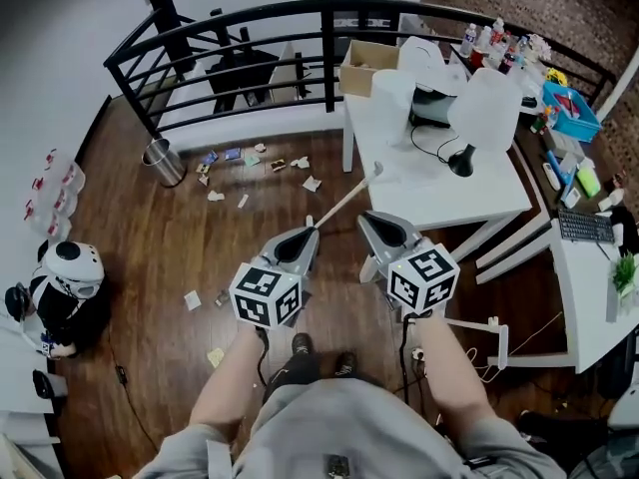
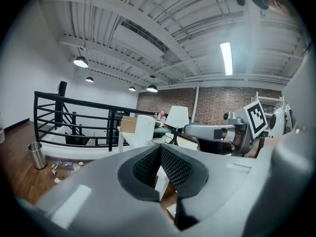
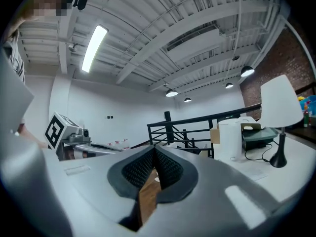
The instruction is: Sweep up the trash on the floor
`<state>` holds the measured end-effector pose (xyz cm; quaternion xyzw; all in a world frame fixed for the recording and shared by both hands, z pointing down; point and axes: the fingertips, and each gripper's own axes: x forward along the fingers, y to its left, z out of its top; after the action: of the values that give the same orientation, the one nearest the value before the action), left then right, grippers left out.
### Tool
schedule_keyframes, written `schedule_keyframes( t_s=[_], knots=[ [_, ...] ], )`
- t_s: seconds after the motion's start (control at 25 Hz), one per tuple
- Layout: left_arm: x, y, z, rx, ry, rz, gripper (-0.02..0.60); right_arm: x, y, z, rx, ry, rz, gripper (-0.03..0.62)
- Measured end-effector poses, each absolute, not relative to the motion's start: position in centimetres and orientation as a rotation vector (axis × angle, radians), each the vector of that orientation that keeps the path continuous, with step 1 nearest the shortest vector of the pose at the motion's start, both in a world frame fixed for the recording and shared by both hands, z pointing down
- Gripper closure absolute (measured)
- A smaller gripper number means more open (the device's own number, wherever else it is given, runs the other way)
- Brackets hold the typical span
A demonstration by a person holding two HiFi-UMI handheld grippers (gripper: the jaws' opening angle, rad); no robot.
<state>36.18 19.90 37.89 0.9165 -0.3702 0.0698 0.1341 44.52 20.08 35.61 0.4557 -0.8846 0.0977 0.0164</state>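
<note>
Paper scraps [image 1: 250,158] lie strewn on the wooden floor below the black railing [image 1: 250,23], with more scraps nearer my feet [image 1: 193,299]. In the left gripper view the same litter [image 2: 64,164] shows beside a metal bin [image 2: 37,154]. A thin white stick [image 1: 349,196] slants from the floor up to the white table's corner, just beyond my left gripper [image 1: 303,233]. Whether that gripper touches it I cannot tell. Both grippers are held side by side at waist height. My left gripper [image 2: 160,152] is shut, with nothing seen between its pads. My right gripper [image 1: 374,220] [image 3: 154,154] is shut and empty.
A metal bin [image 1: 165,161] stands at the left of the litter. The white table [image 1: 469,198] at right bears lamps, a box and cables. A second desk with a keyboard [image 1: 584,226] is further right. A black-and-white toy [image 1: 70,272] sits at the left wall.
</note>
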Motion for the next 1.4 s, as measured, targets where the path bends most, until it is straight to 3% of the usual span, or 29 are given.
schedule_keyframes(
  t_s=[0.36, 0.48, 0.68, 1.16, 1.4],
  knots=[
    [39.0, 7.1, 42.1, 2.675, -0.913, 0.237, 0.575, 47.9, 7.9, 40.1, 1.5, -2.545, 0.367, 0.594],
    [39.5, 2.9, 43.0, 2.67, -0.838, 0.241, 0.575, 49.0, 4.2, 41.9, 1.503, -2.424, 0.392, 0.535],
    [40.2, -2.2, 44.9, 2.66, -0.752, 0.282, 0.575, 51.1, 0.1, 43.7, 1.571, -2.272, 0.435, 0.496],
    [44.6, -5.9, 47.7, 2.622, -0.723, 0.361, 0.575, 55.0, -3.9, 52.0, 1.44, -2.139, 0.7, 0.348],
    [46.2, -6.9, 50.4, 2.579, -0.768, 0.439, 0.575, 54.4, -5.5, 56.4, 1.281, -2.159, 0.794, 0.344]
  ],
)
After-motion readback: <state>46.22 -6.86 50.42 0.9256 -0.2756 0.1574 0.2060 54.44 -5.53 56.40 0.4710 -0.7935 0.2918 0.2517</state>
